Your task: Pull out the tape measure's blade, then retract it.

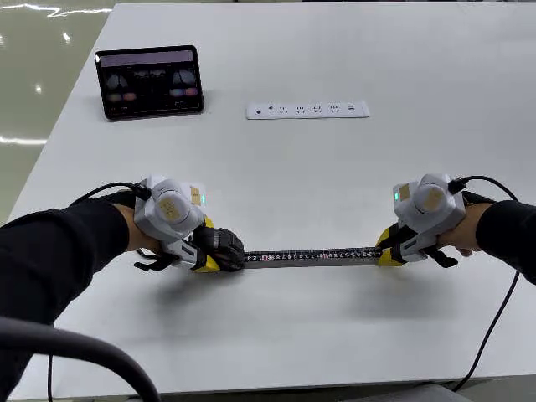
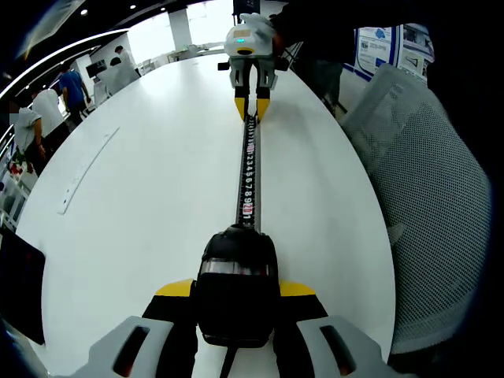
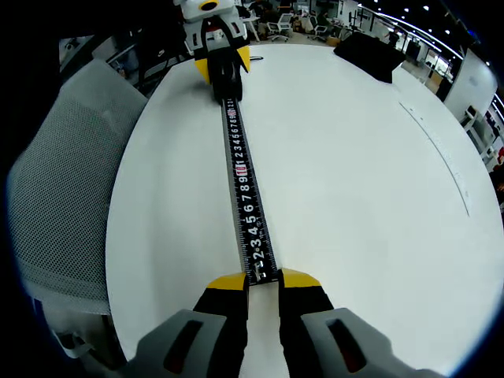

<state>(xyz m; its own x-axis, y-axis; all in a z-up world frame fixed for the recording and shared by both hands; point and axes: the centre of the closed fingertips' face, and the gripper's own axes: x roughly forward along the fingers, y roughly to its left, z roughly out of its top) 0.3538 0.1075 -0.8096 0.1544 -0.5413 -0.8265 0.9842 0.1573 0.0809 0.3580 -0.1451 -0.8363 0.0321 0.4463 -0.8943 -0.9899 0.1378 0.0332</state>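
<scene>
A black tape measure case (image 1: pixel 219 249) (image 2: pixel 237 283) rests on the white table, and my left gripper (image 1: pixel 203 255) (image 2: pixel 236 290) is shut on it. Its dark blade (image 1: pixel 311 256) (image 2: pixel 249 169) (image 3: pixel 245 197) with white numbers runs flat along the table to my right gripper (image 1: pixel 387 253) (image 3: pixel 261 278), which is shut on the blade's end. The case and the left gripper show far off in the right gripper view (image 3: pixel 224 67). In the left gripper view the right gripper (image 2: pixel 252 106) stands at the blade's far end.
A dark tablet (image 1: pixel 150 81) stands propped at the back left, and a white power strip (image 1: pixel 307 110) lies flat at the back middle. A grey mesh chair (image 2: pixel 429 197) (image 3: pixel 67 181) sits close to the table's front edge. People stand far off (image 2: pixel 55 94).
</scene>
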